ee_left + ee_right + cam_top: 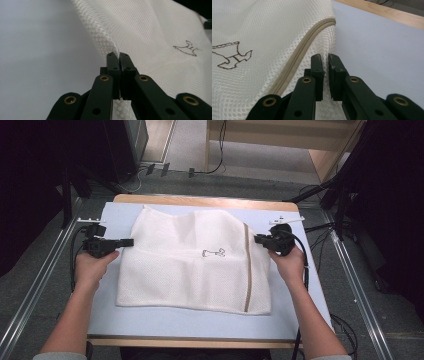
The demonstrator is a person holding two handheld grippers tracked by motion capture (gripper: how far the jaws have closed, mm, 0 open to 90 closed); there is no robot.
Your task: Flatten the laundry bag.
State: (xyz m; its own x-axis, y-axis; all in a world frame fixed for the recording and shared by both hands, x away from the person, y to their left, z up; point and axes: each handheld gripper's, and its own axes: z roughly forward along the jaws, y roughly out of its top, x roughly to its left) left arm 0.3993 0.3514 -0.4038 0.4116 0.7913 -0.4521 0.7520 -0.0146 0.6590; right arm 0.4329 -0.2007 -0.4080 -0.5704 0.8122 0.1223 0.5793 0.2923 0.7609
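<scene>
Left tongs (131,241) pinch the left edge of the white mesh laundry bag (195,265); in the left gripper view (119,55) the jaws are pressed together with a fold of mesh caught between them and more mesh showing below the pads. Right tongs (258,239) pinch the bag's right edge; in the right gripper view (324,58) a thin strip of mesh sits in the narrow gap between the jaws, just beside the tan zipper (300,53). The pads appear to press on it, though the contact is hard to read at this angle.

Bag position: spread across the middle of the pale blue surface (165,322), its far edge near the surface's far edge and its near edge well short of the near edge. Far half of the bag is raised and creased between the two grips; near half lies flat. Zipper (248,270) runs from far to near along the bag's right side. Small dark embroidered figure (214,253) near the bag's centre, also seen in the left gripper view (187,48) and the right gripper view (230,56).

Left hand (92,267) near the surface's left edge, right hand (289,262) near its right edge. Wooden rim (200,201) shows along the far edge.
</scene>
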